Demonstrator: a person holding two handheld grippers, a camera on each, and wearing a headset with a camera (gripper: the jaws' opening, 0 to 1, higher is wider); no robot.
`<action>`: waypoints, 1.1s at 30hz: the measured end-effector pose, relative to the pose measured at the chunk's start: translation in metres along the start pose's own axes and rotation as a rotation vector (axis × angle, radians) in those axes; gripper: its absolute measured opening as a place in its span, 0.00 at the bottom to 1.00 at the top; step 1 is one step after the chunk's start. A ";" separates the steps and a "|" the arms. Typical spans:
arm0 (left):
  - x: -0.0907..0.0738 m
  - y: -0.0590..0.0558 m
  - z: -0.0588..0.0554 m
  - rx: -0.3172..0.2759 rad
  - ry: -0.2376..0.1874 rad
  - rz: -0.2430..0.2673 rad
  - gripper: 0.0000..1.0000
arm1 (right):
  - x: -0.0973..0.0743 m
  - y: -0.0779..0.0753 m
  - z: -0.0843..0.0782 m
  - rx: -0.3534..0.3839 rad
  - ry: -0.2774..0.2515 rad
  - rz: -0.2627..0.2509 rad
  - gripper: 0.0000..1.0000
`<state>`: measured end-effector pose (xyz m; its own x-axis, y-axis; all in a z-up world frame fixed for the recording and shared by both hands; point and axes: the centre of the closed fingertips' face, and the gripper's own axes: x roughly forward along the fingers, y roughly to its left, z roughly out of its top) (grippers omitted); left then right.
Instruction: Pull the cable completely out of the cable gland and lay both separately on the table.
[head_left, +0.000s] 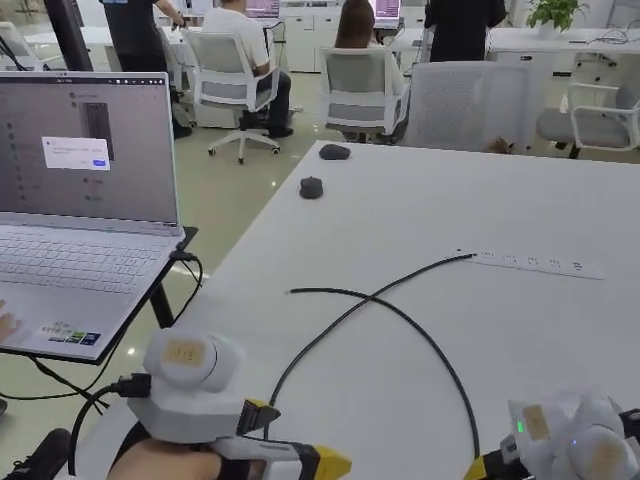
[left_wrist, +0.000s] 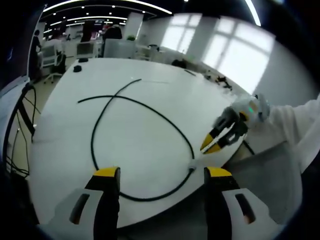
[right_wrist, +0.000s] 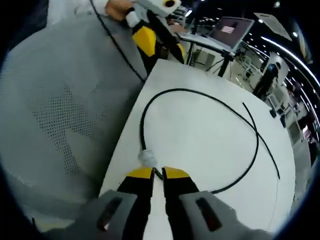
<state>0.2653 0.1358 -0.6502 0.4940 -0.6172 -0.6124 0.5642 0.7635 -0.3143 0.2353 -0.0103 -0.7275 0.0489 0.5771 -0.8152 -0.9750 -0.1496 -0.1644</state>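
Head view: loose, crossed loop of black cable (head_left: 372, 299) on the white desk (head_left: 540, 200). Right gripper view: small whitish cable gland (right_wrist: 148, 159) close to the desk's near edge, threaded on the cable, with black line leaving it on both sides. Right tongs (right_wrist: 157, 174) nearly closed just behind the gland, cable passing between the tips; cannot tell whether pinched or merely straddled. Left gripper view: left tongs (left_wrist: 162, 172) spread wide, holding nothing, hovering at the near edge with the gland a little ahead. Judged from this: nothing separated yet, task at its very start. Left to do: steady the gland, draw the whole cable through, lay the two apart on the desk.
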 end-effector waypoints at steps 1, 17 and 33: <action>0.000 0.000 0.000 -0.001 -0.001 0.001 0.68 | 0.005 0.003 0.000 -0.025 -0.004 0.033 0.17; -0.001 0.005 0.001 -0.018 -0.008 0.015 0.68 | 0.038 0.012 -0.005 -0.044 -0.004 0.134 0.13; 0.001 -0.017 0.014 0.084 -0.052 -0.055 0.66 | -0.004 -0.019 0.010 0.355 -0.023 -0.078 0.11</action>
<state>0.2654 0.1202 -0.6353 0.4936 -0.6684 -0.5565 0.6436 0.7111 -0.2832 0.2510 -0.0017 -0.7161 0.1247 0.5940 -0.7947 -0.9833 0.1809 -0.0191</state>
